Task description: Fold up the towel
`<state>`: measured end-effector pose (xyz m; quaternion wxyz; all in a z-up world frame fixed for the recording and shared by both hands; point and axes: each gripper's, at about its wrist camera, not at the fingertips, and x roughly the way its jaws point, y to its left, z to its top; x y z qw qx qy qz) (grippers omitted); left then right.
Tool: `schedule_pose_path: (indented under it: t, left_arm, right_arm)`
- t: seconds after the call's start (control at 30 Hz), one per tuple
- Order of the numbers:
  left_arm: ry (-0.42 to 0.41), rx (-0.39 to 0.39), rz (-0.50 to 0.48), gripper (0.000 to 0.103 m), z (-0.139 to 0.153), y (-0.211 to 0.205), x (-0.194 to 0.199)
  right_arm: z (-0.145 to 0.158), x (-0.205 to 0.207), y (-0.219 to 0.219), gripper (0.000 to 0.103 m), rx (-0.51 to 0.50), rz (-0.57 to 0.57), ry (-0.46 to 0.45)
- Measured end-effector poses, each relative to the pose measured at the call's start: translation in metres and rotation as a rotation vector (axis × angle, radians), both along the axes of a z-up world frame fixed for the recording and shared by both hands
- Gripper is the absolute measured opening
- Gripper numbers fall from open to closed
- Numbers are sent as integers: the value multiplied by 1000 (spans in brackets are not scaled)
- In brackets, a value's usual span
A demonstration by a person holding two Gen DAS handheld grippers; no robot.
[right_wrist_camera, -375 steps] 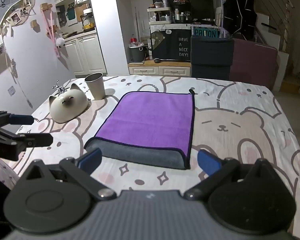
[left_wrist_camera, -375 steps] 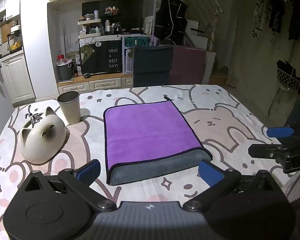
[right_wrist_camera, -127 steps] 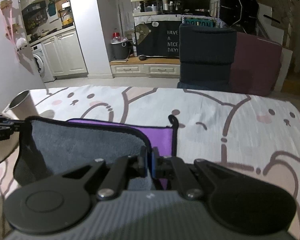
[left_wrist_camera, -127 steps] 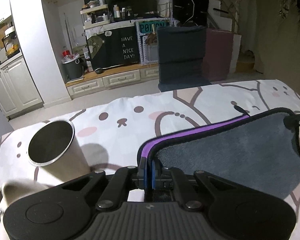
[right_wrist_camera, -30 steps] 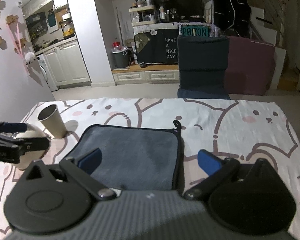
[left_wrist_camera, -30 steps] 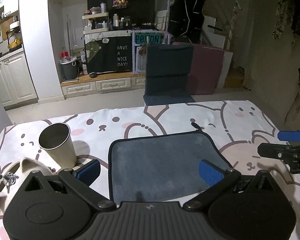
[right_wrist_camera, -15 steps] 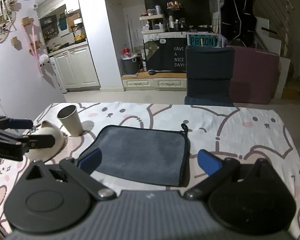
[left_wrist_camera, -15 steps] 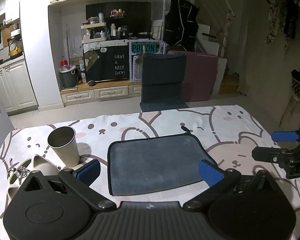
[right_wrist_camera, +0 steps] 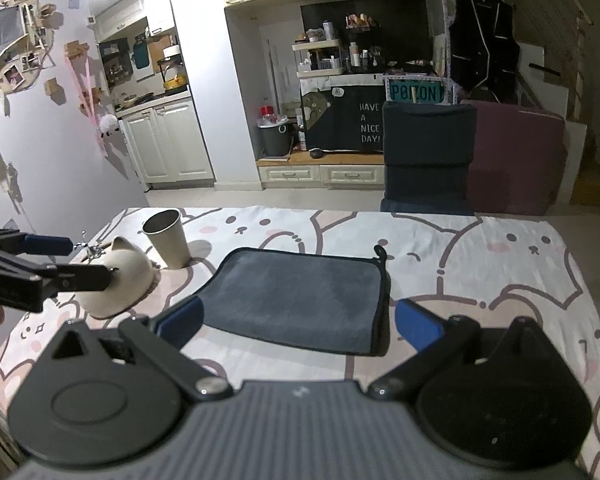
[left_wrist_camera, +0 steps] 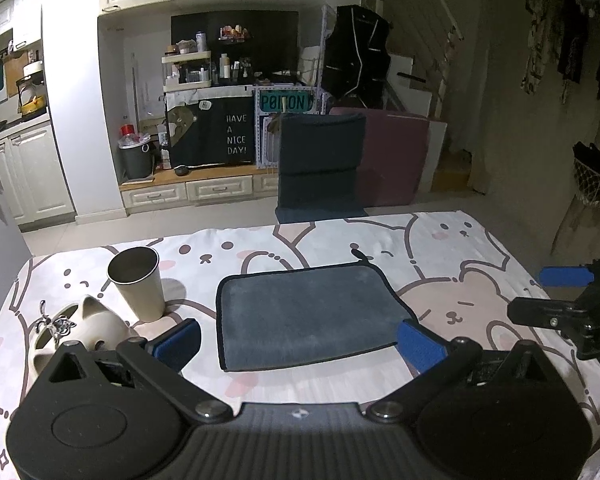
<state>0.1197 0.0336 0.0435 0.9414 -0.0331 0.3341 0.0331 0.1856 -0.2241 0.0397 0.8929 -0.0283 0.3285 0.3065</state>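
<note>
The fingers [left_wrist_camera: 420, 346] of the left gripper [left_wrist_camera: 298, 338] are spread wide apart and empty, and the right gripper [right_wrist_camera: 298, 322] is likewise held open, clamped on nothing. Both are poised above the near edge of the grey towel [left_wrist_camera: 308, 316], which lies folded flat on the bear-print tabletop [left_wrist_camera: 440, 248], beside the metal cup [left_wrist_camera: 136, 282] and the cat-shaped ceramic dish [left_wrist_camera: 84, 328]. The fold is judged complete or nearly so. Should another fold be wanted, both near corners should be pinched evenly and edges kept aligned; otherwise the grippers are best drawn clear without snagging the cloth.
</note>
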Motion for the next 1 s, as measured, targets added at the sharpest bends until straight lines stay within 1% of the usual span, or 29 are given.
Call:
schedule_pose_path:
  t: [0.13, 0.27, 0.57, 0.77, 0.87, 1.0]
  left_arm:
    - [-3, 10, 7, 103, 2, 0, -8]
    - [-8, 15, -2, 103, 5, -1, -18]
    - [-3, 30, -17, 103, 4, -4, -41]
    - [-6, 34, -22, 103, 3, -6, -56]
    - [-8, 29, -24, 103, 1, -6, -63]
    - [-14, 34, -45, 103, 0, -8, -73]
  right_arm:
    - [3, -11, -3, 102, -7, 5, -24]
    - [4, -20, -7, 102, -5, 8, -18]
    - [7, -44, -15, 102, 3, 1, -43]
    - [11, -58, -17, 102, -27, -1, -78]
    - [12, -64, -22, 102, -2, 8, -64]
    - [9, -69, -22, 102, -13, 8, -59]
